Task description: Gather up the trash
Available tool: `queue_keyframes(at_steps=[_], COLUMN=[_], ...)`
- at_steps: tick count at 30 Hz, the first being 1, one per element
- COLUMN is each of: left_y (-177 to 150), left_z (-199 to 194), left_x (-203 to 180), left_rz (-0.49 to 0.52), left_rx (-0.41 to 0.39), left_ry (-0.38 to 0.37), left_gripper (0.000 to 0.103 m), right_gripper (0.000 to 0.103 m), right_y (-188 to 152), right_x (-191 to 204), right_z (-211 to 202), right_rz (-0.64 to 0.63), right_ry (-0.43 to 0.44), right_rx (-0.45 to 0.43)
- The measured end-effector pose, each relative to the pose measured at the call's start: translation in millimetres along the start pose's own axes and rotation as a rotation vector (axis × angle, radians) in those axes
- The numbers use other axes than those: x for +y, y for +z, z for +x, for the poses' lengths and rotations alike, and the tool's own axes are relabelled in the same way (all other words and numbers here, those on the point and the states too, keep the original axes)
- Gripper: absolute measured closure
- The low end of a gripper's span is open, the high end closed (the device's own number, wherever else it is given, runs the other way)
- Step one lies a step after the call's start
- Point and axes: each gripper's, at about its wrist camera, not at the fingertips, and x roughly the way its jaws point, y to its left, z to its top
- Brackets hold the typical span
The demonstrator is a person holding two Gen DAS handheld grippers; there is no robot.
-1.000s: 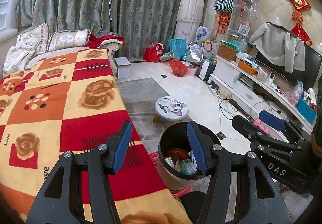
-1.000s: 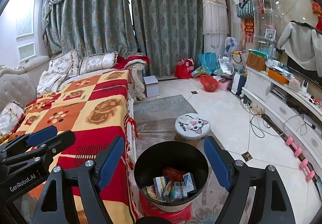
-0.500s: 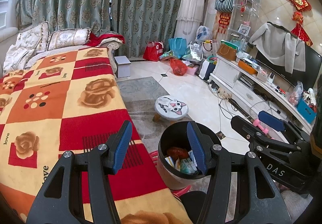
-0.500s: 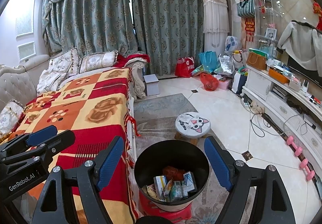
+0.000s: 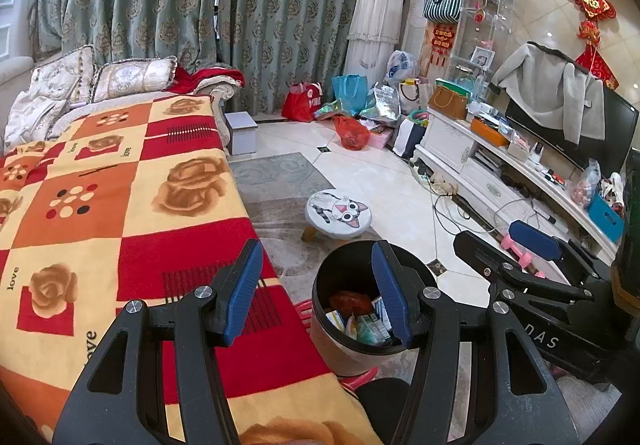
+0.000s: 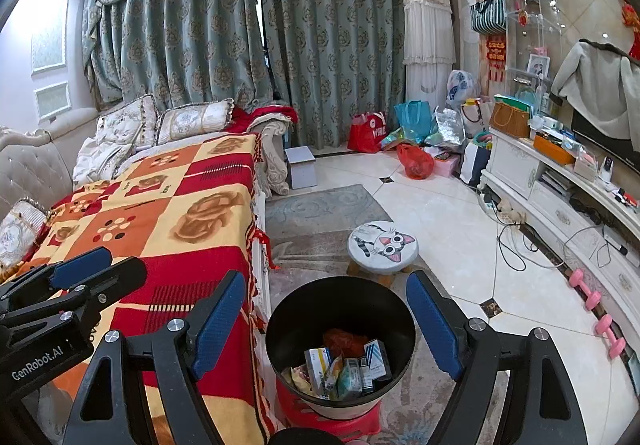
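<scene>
Both hand-held grippers, left (image 5: 316,293) and right (image 6: 326,319), stand wide and empty above the bin (image 6: 340,341) at lower centre; next, probably, find more trash.

- Your left gripper (image 5: 316,285) is matte black plastic; each finger is a triangular open frame, tipped with a ribbed blue pad (image 5: 243,293)
- Silver screw heads (image 5: 204,291) sit at the pivots of its linkage
- Your right gripper (image 6: 326,323) has the same black frames, blue pads (image 6: 434,325) and silver screws (image 6: 476,324)
- Seen from the right wrist, the left gripper's side carries white "GenRobot.AI" lettering; from the left wrist, the right one shows white letters, partly readable as "DAS"
</scene>
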Motion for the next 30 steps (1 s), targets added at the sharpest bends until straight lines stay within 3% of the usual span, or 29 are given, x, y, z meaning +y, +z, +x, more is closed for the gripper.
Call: queue_keyframes(at_steps=[30], left_y=[10], left_z=[-1], left_x=[12], left_rz=[0.002], left_rx=[0.022], left_ry=[-0.018], left_gripper=[0.047], right_gripper=[0.022], right_y=[-3], right_x=[1], right_z=[5], right_rz=[-0.007], right_ry=[0.001], right_rx=[0.017])
